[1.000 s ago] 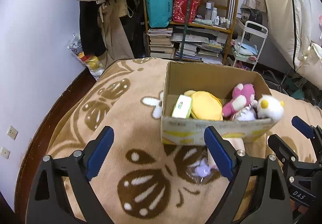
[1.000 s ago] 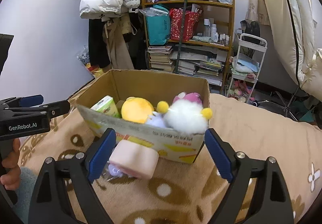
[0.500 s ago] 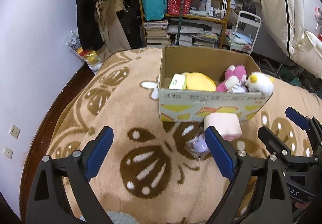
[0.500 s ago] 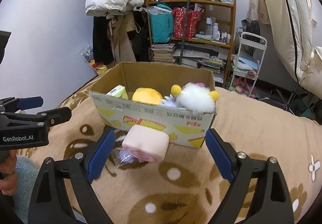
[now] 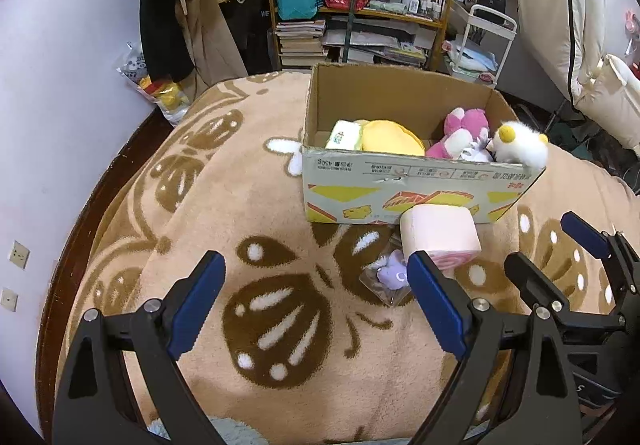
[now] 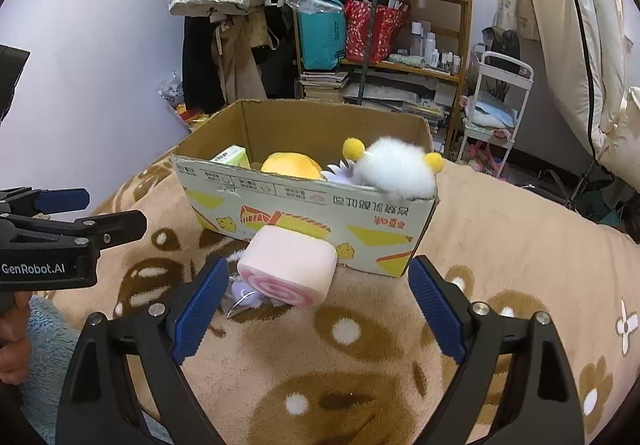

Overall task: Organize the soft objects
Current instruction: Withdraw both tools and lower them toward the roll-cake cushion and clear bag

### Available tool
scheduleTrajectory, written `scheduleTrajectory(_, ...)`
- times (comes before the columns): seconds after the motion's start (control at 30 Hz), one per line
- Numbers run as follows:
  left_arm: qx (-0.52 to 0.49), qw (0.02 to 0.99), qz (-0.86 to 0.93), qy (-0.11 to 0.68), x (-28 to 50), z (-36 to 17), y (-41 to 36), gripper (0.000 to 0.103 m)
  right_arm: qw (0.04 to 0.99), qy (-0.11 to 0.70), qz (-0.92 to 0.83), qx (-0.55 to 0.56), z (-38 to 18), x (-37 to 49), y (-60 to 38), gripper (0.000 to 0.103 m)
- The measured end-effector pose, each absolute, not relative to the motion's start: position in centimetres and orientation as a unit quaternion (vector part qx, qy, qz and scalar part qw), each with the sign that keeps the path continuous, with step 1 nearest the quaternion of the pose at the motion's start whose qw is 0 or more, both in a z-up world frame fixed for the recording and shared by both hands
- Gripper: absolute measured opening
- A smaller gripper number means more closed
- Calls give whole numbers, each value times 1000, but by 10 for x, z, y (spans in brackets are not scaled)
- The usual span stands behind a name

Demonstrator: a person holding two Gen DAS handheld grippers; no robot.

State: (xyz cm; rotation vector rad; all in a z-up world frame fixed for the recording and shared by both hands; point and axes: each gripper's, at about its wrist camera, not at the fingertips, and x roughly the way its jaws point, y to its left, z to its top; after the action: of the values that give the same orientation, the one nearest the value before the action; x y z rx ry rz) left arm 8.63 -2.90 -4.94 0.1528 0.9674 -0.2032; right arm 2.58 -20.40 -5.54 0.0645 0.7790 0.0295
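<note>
A cardboard box [image 5: 404, 181] [image 6: 312, 213] stands on the tan blanket and holds a yellow plush [image 5: 390, 139], a pink plush [image 5: 464, 129], a white fluffy toy [image 6: 396, 167] on its rim and a green pack [image 5: 343, 135]. A pink roll-shaped plush [image 5: 438, 237] [image 6: 290, 269] lies on the blanket against the box front. A small purple toy in clear wrap [image 5: 390, 275] [image 6: 244, 291] lies beside it. My left gripper [image 5: 316, 305] is open and empty, short of these. My right gripper [image 6: 320, 309] is open and empty, just in front of the roll plush.
The tan blanket [image 5: 240, 205] covers a bed with a dark wooden edge [image 5: 108, 181] at the left. Behind stand a cluttered shelf [image 6: 380, 45], hanging coats [image 6: 228, 25] and a white cart [image 6: 496, 105]. A purple wall [image 5: 60, 85] is at the left.
Both grippers have drawn back and up from the box, which now looks smaller. The roll plush and purple toy lie as before. Both grippers stay open.
</note>
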Motion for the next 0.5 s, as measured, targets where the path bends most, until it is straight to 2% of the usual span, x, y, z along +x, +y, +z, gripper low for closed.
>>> scheduleTrajectory(0.5, 86, 860, -115, 490, 99, -76, -45, 91, 915, 396, 9, 72, -78, 44, -223, 95)
